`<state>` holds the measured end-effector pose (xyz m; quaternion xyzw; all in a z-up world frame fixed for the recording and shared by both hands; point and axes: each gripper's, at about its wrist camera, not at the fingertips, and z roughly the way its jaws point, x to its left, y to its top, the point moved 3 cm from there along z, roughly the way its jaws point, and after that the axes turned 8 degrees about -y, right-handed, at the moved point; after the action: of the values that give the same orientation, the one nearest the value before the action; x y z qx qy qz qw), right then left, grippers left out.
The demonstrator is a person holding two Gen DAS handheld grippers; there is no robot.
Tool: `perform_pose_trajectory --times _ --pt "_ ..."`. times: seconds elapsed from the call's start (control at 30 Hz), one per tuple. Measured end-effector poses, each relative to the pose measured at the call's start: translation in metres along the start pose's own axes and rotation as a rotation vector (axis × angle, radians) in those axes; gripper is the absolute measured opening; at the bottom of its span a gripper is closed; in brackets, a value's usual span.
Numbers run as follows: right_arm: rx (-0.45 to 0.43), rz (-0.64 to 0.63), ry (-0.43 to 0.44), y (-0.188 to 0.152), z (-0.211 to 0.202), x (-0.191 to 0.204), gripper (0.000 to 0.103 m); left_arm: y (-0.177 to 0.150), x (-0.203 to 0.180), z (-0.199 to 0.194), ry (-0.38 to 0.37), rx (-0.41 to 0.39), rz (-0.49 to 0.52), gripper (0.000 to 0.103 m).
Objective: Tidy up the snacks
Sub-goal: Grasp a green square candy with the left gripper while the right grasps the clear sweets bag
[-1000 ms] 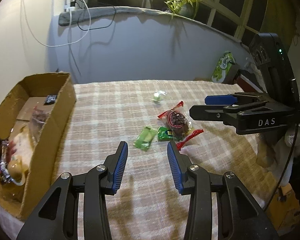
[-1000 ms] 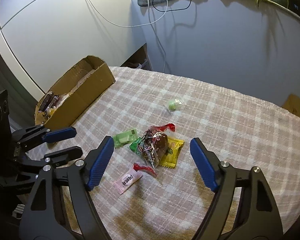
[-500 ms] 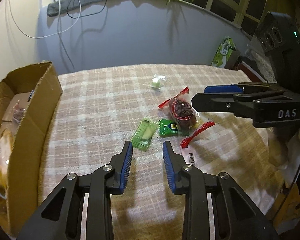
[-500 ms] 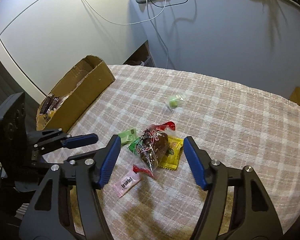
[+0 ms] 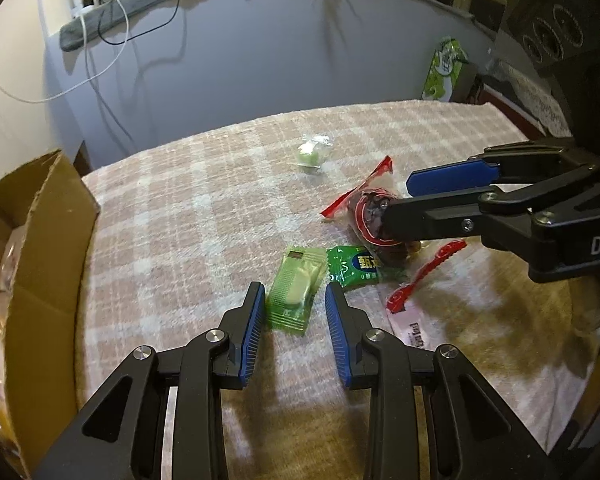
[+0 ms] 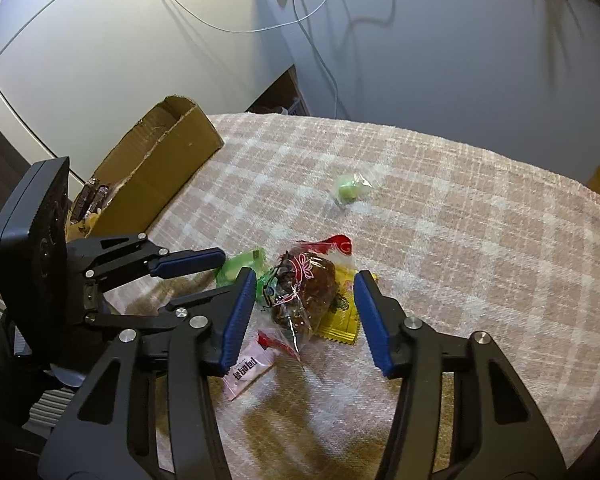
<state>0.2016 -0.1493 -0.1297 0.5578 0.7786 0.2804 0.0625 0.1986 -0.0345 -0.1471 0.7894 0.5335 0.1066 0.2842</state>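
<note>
Plaid cloth [image 5: 204, 216], pink and cream, covered the table under both grippers. In the left wrist view, the left gripper [image 5: 296, 300] pointed down at a pale green wafer packet [image 5: 296, 288], whose near end lay between the blue pads with a sliver of cloth showing on either side, so the jaws stood narrowly apart and gripped nothing. Just right of its tips lay a darker green sachet [image 5: 354, 268], and beyond that the clear bag of dark dried fruit [image 5: 370, 216] with red ends. Farther ahead sat a small wrapped green sweet [image 5: 310, 152]. To the left stood the cardboard box [image 5: 40, 264], already holding wrapped snacks (blurred at the frame's edge).

In the right wrist view, the right gripper [image 6: 304, 296] straddled the dried-fruit bag [image 6: 304, 284], its jaws closing, though the pads did not seem to be pressing the wrapper yet; the plastic's edge was hard to read. A yellow sachet [image 6: 342, 316] lay under the bag's right side, a pink packet [image 6: 250, 368] near the left finger, and the left gripper [image 6: 216, 272] came in from the left at the wafer packet [image 6: 240, 266]. The box [image 6: 156, 172] stood well off to the upper left.
</note>
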Motion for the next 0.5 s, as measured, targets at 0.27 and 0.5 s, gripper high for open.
perform_pose_trajectory --times 0.27,0.5 --pt "0.024 -0.019 -0.013 0.0 0.011 0.003 0.048 0.005 0.0 0.004 0.005 -0.013 0.02 0.022" --pt "0.018 -0.012 0.008 0.0 0.011 0.004 0.032 0.005 0.003 0.003 0.003 -0.034 -0.013 0.019"
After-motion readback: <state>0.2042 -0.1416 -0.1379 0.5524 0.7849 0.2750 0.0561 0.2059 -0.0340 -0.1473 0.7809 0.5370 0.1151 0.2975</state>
